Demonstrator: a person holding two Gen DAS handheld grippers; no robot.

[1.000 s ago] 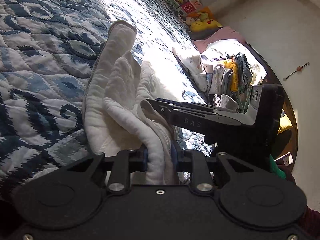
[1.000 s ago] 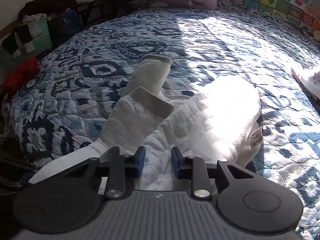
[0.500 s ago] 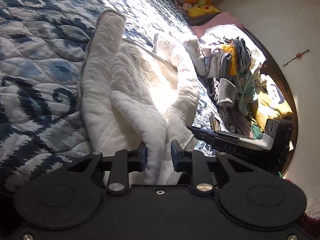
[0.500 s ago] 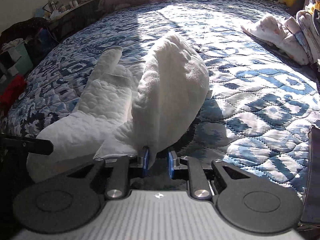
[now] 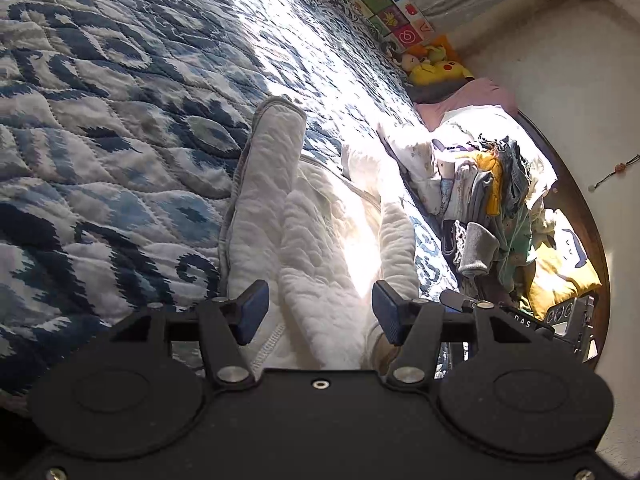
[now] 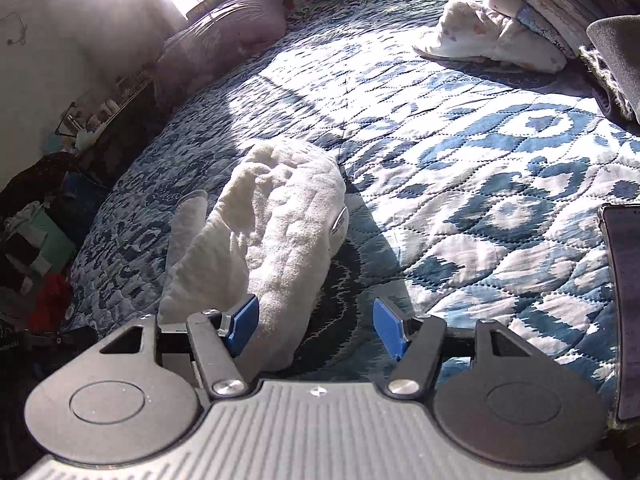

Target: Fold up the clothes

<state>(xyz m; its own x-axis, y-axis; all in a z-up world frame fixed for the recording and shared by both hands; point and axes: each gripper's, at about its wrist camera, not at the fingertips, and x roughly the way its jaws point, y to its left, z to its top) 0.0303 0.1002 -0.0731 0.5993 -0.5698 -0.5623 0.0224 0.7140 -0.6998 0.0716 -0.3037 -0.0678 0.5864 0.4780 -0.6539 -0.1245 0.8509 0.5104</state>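
Note:
A white quilted garment (image 5: 288, 232) lies folded lengthwise on the blue patterned quilt (image 5: 100, 128), one sleeve stretched away from me. My left gripper (image 5: 318, 312) stands open just above the garment's near end, cloth lying loose between its blue pads. In the right wrist view the same garment (image 6: 276, 232) is a long white bundle with a small label on its right side. My right gripper (image 6: 316, 326) is open; its left pad touches the bundle's near end and its right pad hangs over bare quilt (image 6: 500, 184).
A pile of folded and loose clothes (image 5: 488, 188) lines the bed's right edge, with a yellow plush toy (image 5: 436, 68) beyond it. A folded white piece (image 6: 488, 36) and a stack lie far right. A purple pillow (image 6: 224, 36) sits at the head; clutter (image 6: 36, 240) fills the left floor.
Both grippers were shut on the garment's near edge and have opened, letting it drop onto the quilt. The right gripper has swung to the right, away from the left one.

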